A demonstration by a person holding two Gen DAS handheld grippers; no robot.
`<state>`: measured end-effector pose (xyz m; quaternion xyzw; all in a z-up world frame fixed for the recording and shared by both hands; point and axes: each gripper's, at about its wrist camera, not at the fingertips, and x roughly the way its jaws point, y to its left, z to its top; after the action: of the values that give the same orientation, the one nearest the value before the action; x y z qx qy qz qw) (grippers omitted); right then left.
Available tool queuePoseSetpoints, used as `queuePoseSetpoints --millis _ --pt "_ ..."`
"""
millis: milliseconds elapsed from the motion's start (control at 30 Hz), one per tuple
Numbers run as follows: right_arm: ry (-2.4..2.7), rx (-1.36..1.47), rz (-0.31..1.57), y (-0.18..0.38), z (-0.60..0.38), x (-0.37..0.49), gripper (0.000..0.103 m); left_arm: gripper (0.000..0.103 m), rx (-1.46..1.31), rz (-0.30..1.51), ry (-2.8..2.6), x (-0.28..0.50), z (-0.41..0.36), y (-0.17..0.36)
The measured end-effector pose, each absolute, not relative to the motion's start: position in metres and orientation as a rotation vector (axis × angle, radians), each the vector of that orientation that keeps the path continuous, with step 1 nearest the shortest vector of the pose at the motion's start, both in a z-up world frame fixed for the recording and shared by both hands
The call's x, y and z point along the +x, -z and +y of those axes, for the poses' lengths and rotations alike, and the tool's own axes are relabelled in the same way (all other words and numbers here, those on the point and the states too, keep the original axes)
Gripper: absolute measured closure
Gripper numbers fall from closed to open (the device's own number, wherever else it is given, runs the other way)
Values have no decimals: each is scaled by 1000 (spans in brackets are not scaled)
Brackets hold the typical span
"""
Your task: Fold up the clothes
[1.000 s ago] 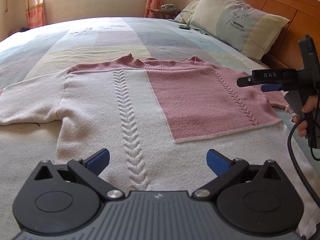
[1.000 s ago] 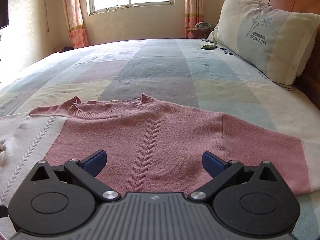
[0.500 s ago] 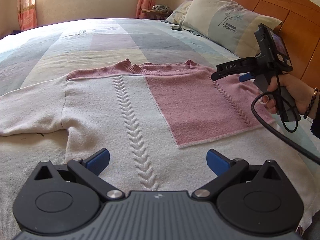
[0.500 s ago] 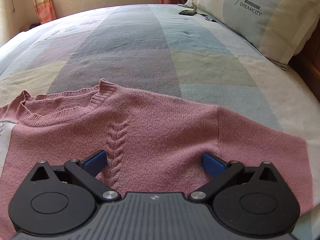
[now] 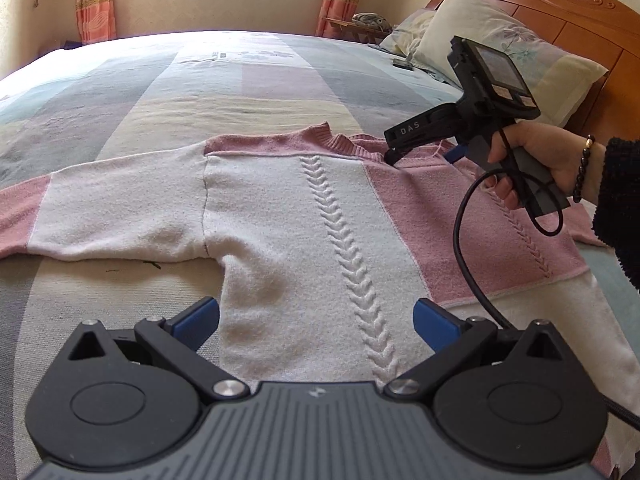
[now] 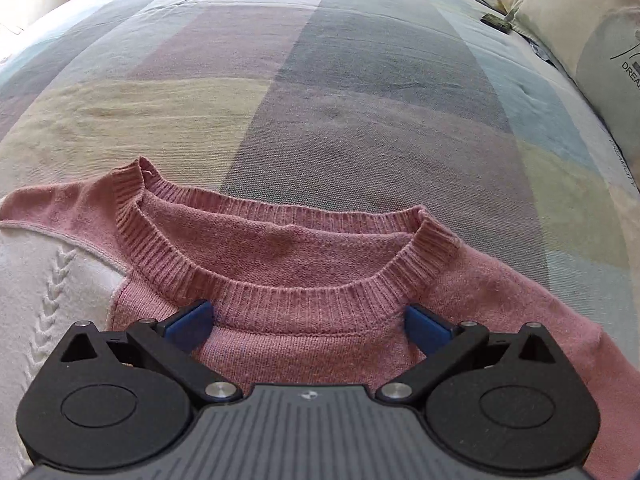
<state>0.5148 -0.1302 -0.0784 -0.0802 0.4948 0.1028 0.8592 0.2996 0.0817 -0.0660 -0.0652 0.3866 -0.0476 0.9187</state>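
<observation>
A pink and white cable-knit sweater lies flat, front up, on the bed, its collar far from me. My left gripper is open low over the white lower body, near the armpit of the left sleeve. In the left wrist view a hand holds my right gripper at the collar, its tips down on the pink knit. In the right wrist view the right gripper is open, its blue pads astride the ribbed collar, with nothing clamped.
The striped bedspread stretches beyond the collar. Pillows lean on the wooden headboard at right. A small dark object lies near the pillows. A black cable from the right gripper trails over the sweater's pink panel.
My right gripper has moved left from the right shoulder to the collar and lowered onto it. My left gripper has shifted left toward the armpit. Both stay open.
</observation>
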Motion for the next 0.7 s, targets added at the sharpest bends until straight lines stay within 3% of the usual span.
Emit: queuePoseSetpoints --millis 367,567,700 --pt "-284 -25 902 59 -133 527 0 1 -138 808 108 299 79 70" --pt "-302 -89 1055 64 -100 525 0 1 -137 819 106 301 78 73" --pt "-248 -156 1002 82 -85 530 0 1 -132 830 102 303 77 76"
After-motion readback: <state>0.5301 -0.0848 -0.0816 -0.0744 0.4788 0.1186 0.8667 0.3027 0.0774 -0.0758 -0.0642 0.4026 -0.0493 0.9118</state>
